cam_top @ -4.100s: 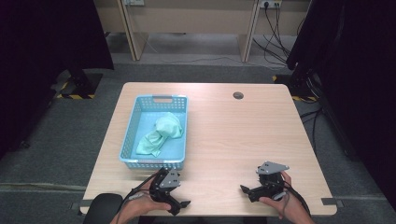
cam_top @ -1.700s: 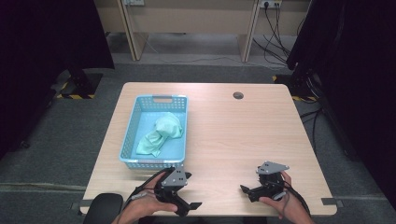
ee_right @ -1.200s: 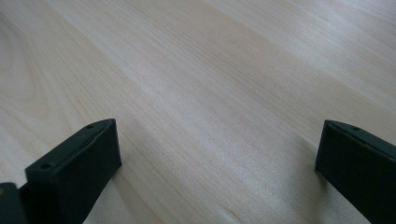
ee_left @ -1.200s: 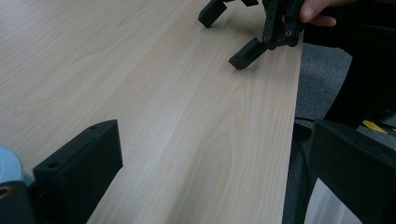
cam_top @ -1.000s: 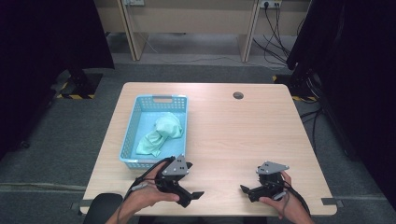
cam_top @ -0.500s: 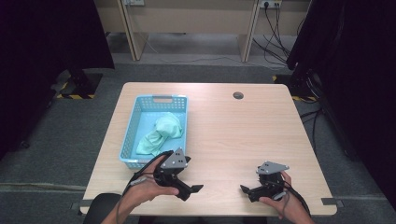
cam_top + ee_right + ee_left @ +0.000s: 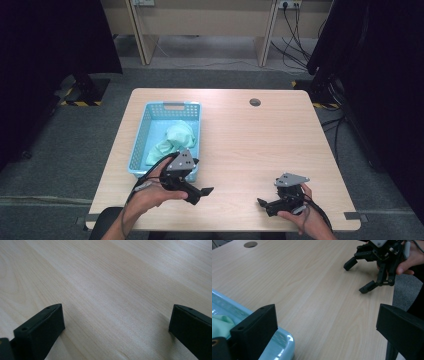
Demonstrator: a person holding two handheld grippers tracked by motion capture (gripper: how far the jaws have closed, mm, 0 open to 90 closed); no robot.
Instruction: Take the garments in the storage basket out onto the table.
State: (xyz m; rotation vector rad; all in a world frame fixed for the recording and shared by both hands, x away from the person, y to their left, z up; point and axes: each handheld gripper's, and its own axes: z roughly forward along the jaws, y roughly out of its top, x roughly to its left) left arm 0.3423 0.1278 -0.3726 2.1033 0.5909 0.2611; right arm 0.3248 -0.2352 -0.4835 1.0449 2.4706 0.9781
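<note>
The green cloth (image 7: 172, 141) lies in the blue basket (image 7: 150, 123), left of centre in the high view. The left gripper (image 7: 197, 186) is just below the basket's near corner, jaws spread and empty, pointing right, away from the cloth. The right gripper (image 7: 266, 198), also spread, is well apart, lower right.

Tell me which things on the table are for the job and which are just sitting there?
For the job:
- left gripper, open, beside the basket
- blue basket
- green cloth lying in the basket

Just there:
- right gripper, open, over bare table
- round hole in the tabletop
</note>
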